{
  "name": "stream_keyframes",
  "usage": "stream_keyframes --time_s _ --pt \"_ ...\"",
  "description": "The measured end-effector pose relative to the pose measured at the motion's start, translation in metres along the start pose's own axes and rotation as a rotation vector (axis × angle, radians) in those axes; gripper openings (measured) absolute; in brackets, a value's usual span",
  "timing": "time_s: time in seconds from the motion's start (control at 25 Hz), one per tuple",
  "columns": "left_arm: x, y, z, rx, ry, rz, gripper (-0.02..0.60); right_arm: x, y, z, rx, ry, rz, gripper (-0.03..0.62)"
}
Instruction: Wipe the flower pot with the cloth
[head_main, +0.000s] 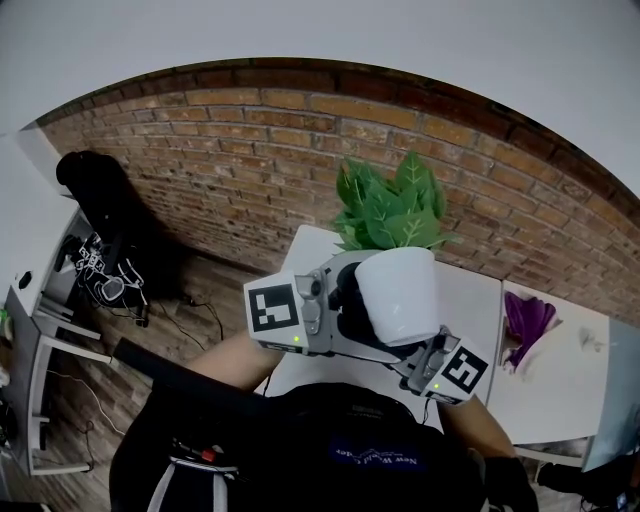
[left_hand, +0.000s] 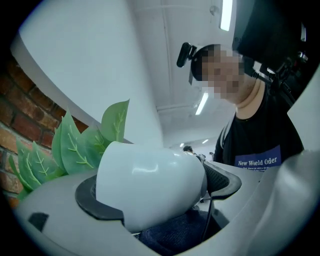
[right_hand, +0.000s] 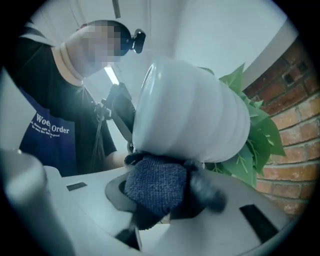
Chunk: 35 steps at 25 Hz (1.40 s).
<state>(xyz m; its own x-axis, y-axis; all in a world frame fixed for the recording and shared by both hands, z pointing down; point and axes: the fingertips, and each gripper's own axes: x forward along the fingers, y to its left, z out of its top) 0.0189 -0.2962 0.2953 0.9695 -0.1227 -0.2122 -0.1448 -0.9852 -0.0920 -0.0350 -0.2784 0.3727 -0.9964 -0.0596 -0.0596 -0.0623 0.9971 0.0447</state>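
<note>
Over the white table (head_main: 475, 290), the head view shows me the flower pot (head_main: 400, 290) held up and tilted. It is a smooth, glossy white cone, and its broad green leaves (head_main: 390, 205) fan toward the rough brick wall (head_main: 240, 150). The left gripper (head_main: 350, 305) clasps it from the side, while the right gripper (head_main: 432, 352) sits just under its narrow base.

From the left gripper view, the left gripper's (left_hand: 155, 195) jaws are spread wide around the pot's (left_hand: 150, 175) rounded body. A black rubbery pad (left_hand: 92, 202) is pressed on one flank and another on the opposite side, so the grip is firm. Veined leaves (left_hand: 75, 150) stick out past the rim. A dark blue cloth (left_hand: 175, 235) shows beneath the pot.

From the right gripper view, the right gripper (right_hand: 160, 200) is pinched down on the cloth (right_hand: 157, 182), a nubby terry wad bunched between the nearly closed jaws. The wad's top touches the pot's (right_hand: 190, 115) shiny lower wall. Leaves (right_hand: 255, 135) and brick (right_hand: 295, 110) lie beyond.
</note>
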Motion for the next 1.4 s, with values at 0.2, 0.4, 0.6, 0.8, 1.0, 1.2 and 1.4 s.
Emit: stream_keyframes --time_s 0.2,0.4,0.6,0.8,1.0,1.2,1.4 --pt "-0.023 0.005 0.007 0.047 -0.002 0.051 0.517 -0.009 -0.015 -0.017 0.057 0.034 -0.054 0.101" --pt "-0.076 0.021 0.001 0.074 0.071 0.166 0.517 -0.035 -0.046 -0.024 0.068 0.089 -0.233 0.101" --pt "-0.115 0.032 -0.013 0.085 0.183 0.237 0.517 -0.060 -0.063 0.011 0.057 0.041 -0.402 0.101" --pt "-0.109 -0.006 -0.052 0.158 0.320 0.224 0.517 -0.116 -0.030 0.020 0.014 -0.026 -0.528 0.101" --pt "-0.103 -0.007 -0.071 0.229 0.408 0.268 0.517 -0.153 -0.041 0.030 0.022 -0.020 -0.577 0.101" --pt "-0.089 -0.017 -0.074 0.252 0.443 0.312 0.517 -0.181 -0.041 0.040 0.014 0.045 -0.595 0.101" --pt "-0.067 -0.042 -0.088 0.247 0.460 0.334 0.517 -0.207 -0.035 0.034 0.025 0.062 -0.580 0.101"
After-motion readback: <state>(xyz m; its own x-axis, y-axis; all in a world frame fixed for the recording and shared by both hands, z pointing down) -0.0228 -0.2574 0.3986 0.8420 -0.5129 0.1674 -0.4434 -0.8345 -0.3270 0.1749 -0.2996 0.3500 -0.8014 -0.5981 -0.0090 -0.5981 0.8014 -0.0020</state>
